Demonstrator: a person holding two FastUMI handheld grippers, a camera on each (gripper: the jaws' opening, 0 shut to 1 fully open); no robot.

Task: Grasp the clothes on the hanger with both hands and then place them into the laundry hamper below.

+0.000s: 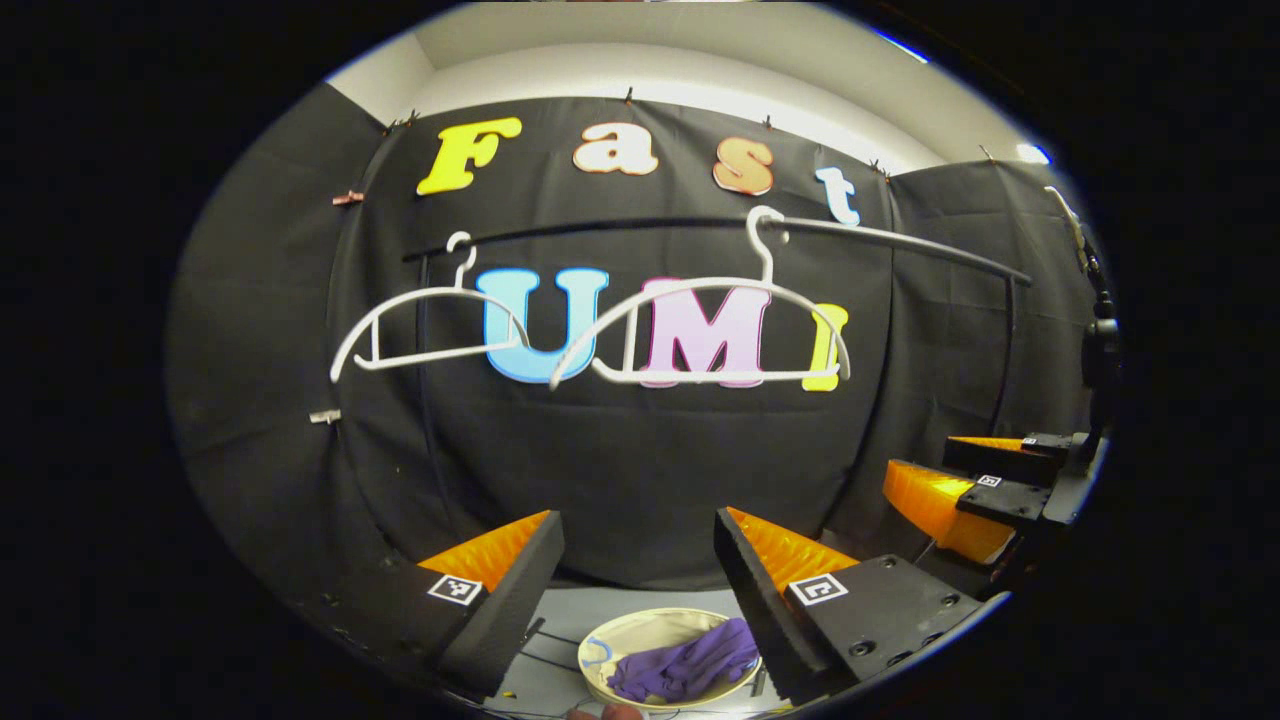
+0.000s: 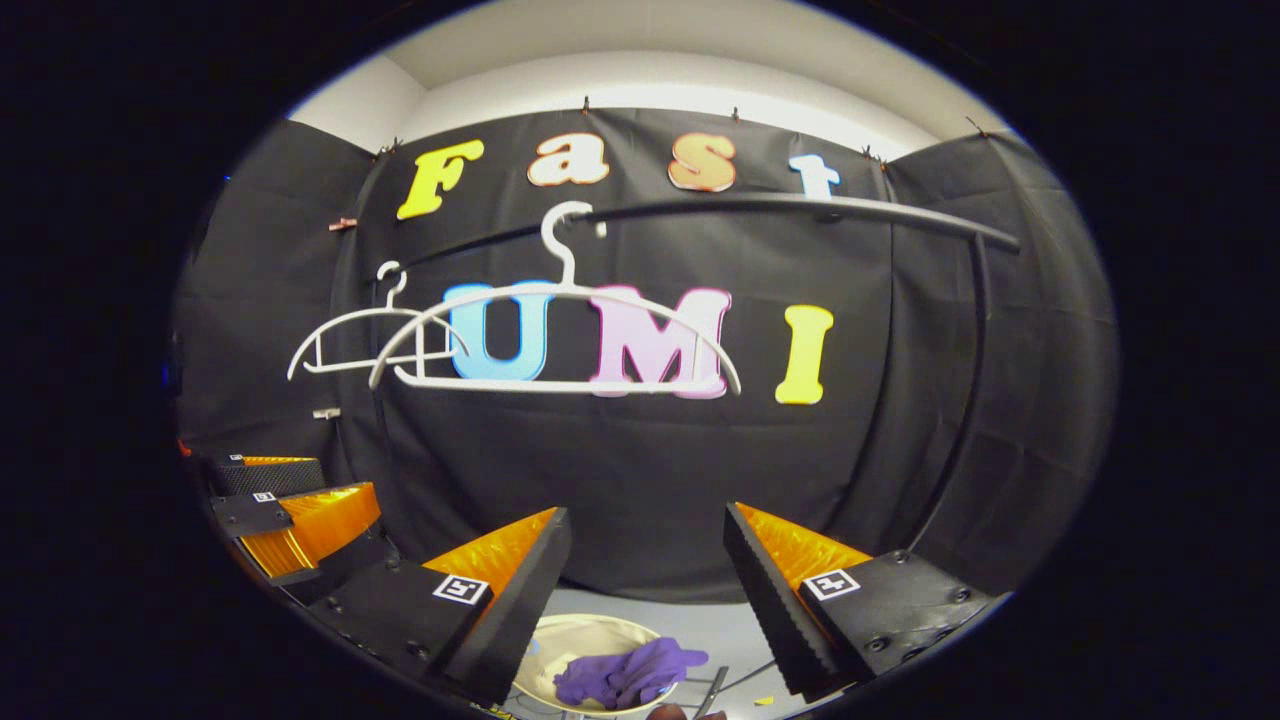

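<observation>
Both grippers are empty right now. In the left gripper view the left gripper (image 1: 638, 575) has its fingers spread wide apart with nothing between them, and down below that gap sits the round cream laundry hamper (image 1: 610, 635) with the purple clothes (image 1: 690, 665) bunched up inside it, toward the gripper's right-hand side of the basket. Off to the right and a bit higher is the other gripper, also spread.

Same story from the right gripper view — the right gripper (image 2: 647, 575) is wide open, holding nothing, and the hamper (image 2: 560, 640) with the purple garment (image 2: 625, 675) in it is below, slightly left of the gap. The left gripper (image 2: 290, 500) shows off to its left.

Up ahead of both grippers, two white plastic hangers (image 1: 720, 335) hang bare on the black rail (image 1: 900, 240) — the nearer one roughly straight above the left gripper's gap, the farther one (image 1: 425, 330) up and to the left. The rail's black upright (image 2: 960, 400) runs down on the right gripper's right side.
</observation>
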